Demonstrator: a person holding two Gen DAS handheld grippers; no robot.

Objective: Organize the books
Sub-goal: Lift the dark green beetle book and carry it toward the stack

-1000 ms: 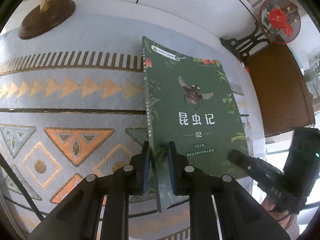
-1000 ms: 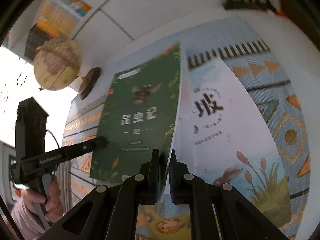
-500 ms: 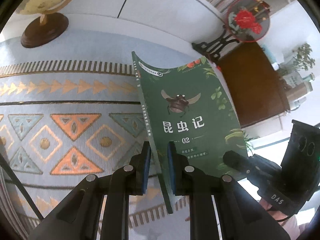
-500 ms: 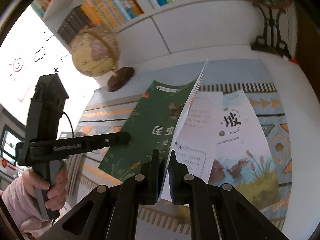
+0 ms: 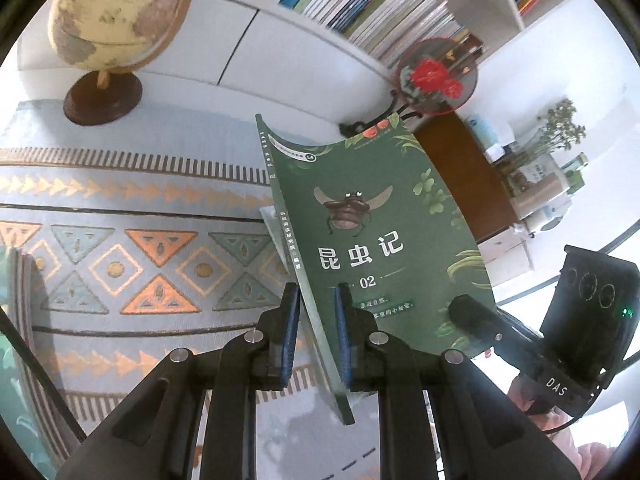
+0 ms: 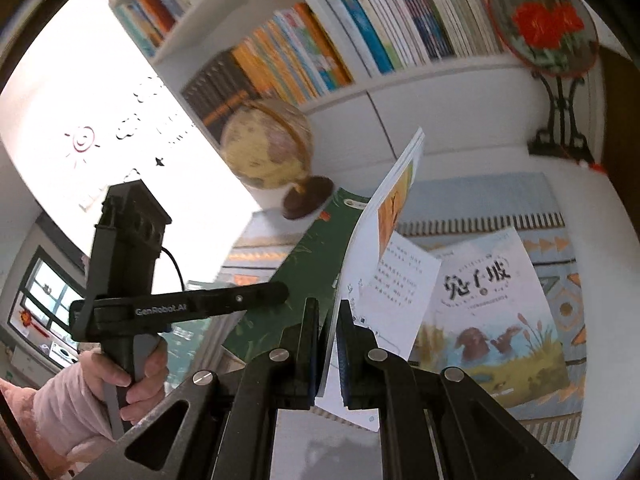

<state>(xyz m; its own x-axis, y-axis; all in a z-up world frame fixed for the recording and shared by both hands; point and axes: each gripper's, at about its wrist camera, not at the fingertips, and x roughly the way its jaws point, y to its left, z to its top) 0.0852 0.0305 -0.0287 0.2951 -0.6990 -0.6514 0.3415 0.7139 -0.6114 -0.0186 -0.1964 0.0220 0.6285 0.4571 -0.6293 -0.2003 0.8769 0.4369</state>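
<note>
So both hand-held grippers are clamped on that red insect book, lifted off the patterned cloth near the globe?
Not red: the insect book is green, as the left wrist view shows. The rest holds: both the left hand-held gripper and right hand-held gripper clamp it above the patterned cloth, near the globe.

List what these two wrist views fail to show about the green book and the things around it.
- Green book, left wrist view: its back cover faces away; its lower edge sits behind the left claw.
- Right wrist view: the right claw covers the book's gripped page edge.
- Globe, right wrist view: blurred, map unreadable.
- Shelf books, left wrist view: spine titles too small.
</note>
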